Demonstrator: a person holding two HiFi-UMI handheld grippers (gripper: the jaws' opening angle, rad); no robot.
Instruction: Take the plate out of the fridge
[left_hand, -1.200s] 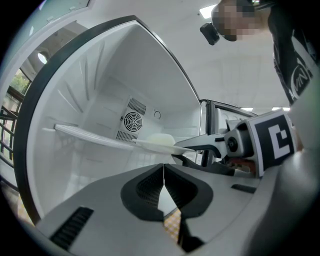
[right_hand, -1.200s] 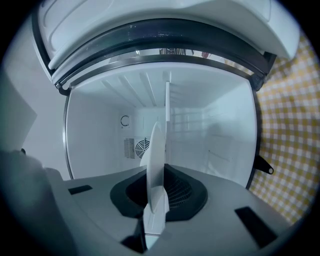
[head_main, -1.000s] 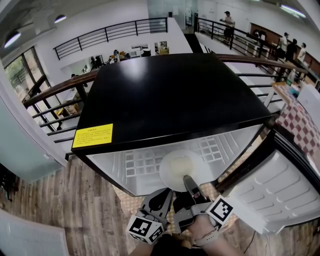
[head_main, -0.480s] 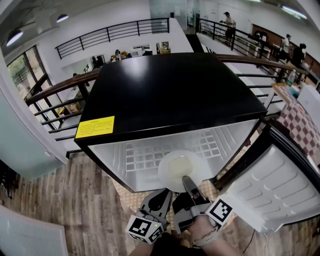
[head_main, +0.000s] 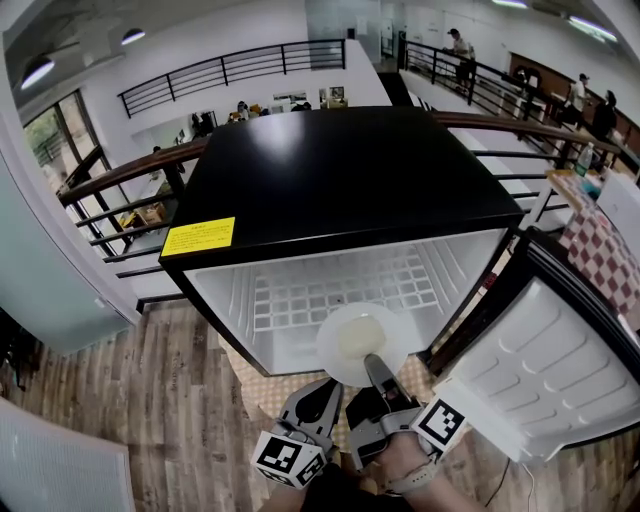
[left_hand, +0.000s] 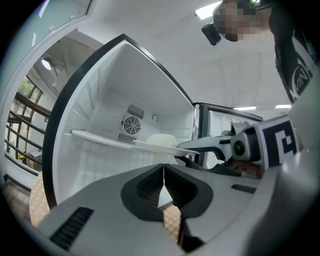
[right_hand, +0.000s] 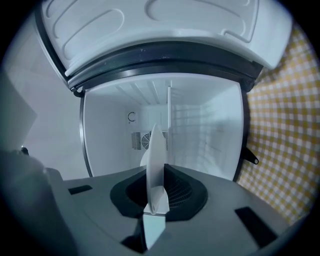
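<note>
A round white plate (head_main: 362, 340) hangs at the front edge of the open fridge (head_main: 340, 180), partly over its white wire shelf (head_main: 330, 290). My right gripper (head_main: 372, 364) is shut on the plate's near rim. In the right gripper view the plate (right_hand: 156, 160) stands edge-on between the jaws of the right gripper (right_hand: 155, 202), with the white fridge interior (right_hand: 210, 130) behind it. My left gripper (head_main: 328, 392) sits just left of the right one, below the plate, shut and empty. From the left gripper (left_hand: 163, 175) view, the plate (left_hand: 125, 144) lies flat, held by the right gripper (left_hand: 200, 146).
The fridge door (head_main: 545, 360) stands open to the right. A checked yellow mat (head_main: 260, 385) lies under the fridge on the wooden floor (head_main: 130, 400). Railings (head_main: 120, 170) run behind the fridge. A checked cloth (head_main: 600, 250) is at the far right.
The plate has come a little outward from the shelf toward the fridge's front edge, held by the right gripper. The left gripper has stayed in place.
</note>
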